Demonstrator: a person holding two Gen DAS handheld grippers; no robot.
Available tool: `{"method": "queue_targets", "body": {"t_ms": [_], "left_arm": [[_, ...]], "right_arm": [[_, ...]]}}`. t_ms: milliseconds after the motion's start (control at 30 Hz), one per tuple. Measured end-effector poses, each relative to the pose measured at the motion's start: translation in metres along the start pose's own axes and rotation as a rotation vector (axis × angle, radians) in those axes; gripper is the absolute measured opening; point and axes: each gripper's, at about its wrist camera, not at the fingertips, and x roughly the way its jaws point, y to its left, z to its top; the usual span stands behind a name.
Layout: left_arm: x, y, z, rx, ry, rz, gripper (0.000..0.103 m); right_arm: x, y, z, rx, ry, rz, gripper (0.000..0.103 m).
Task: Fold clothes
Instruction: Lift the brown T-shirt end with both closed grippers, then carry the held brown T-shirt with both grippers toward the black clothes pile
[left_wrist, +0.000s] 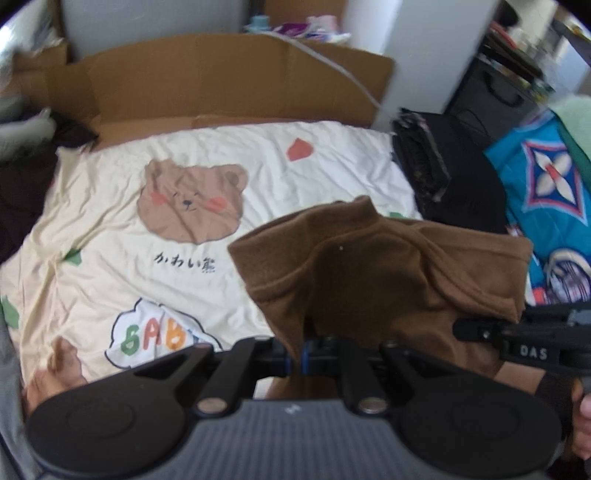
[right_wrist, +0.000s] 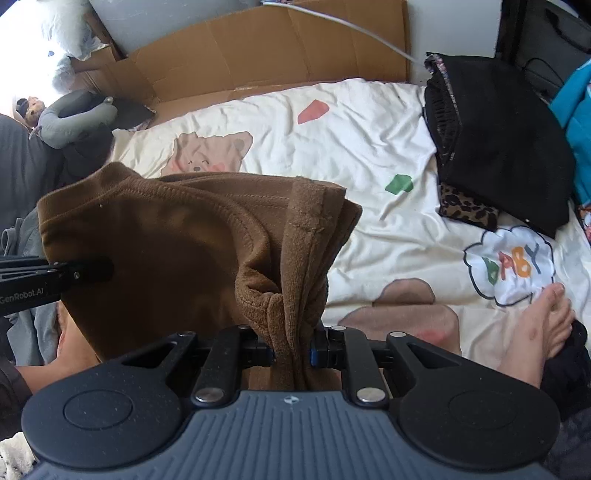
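Note:
A brown fleece garment (left_wrist: 369, 273) hangs in the air above a cream bedsheet (left_wrist: 110, 229) printed with bears. My left gripper (left_wrist: 298, 360) is shut on a thin edge of it, and the cloth drapes up and to the right from the jaws. In the right wrist view the same brown garment (right_wrist: 166, 236) is bunched thickly between the jaws of my right gripper (right_wrist: 293, 352), which is shut on it. Each gripper shows in the other's view: the right one (left_wrist: 480, 332) at the right edge, the left one (right_wrist: 81, 273) at the left edge, both pressed into the cloth.
A folded black garment (right_wrist: 509, 155) lies over a leopard-print piece (right_wrist: 465, 206) at the sheet's right side. Flattened cardboard (right_wrist: 258, 48) stands behind the bed. A grey neck pillow (right_wrist: 74, 114) sits at the left. A bare foot (right_wrist: 543, 321) rests at the sheet's near right corner, by a blue blanket (left_wrist: 546, 177).

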Motion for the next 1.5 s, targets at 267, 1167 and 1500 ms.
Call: {"method": "queue_targets", "body": {"t_ms": [267,1167,1500], "left_arm": [[-0.031,-0.015,-0.008,0.005,-0.032,-0.020,0.005],[-0.168,-0.030,0.089,-0.026,-0.338,-0.061,0.005],[-0.212,-0.049,0.115,-0.030,-0.410,-0.122,0.005]], "right_arm": [[-0.031,-0.007,-0.004,0.049,-0.038,-0.006,0.016],[-0.190,0.022,0.100,-0.038,-0.378,-0.003,0.016],[-0.250,0.024,0.128,-0.091,-0.466,-0.035,0.016]]}}
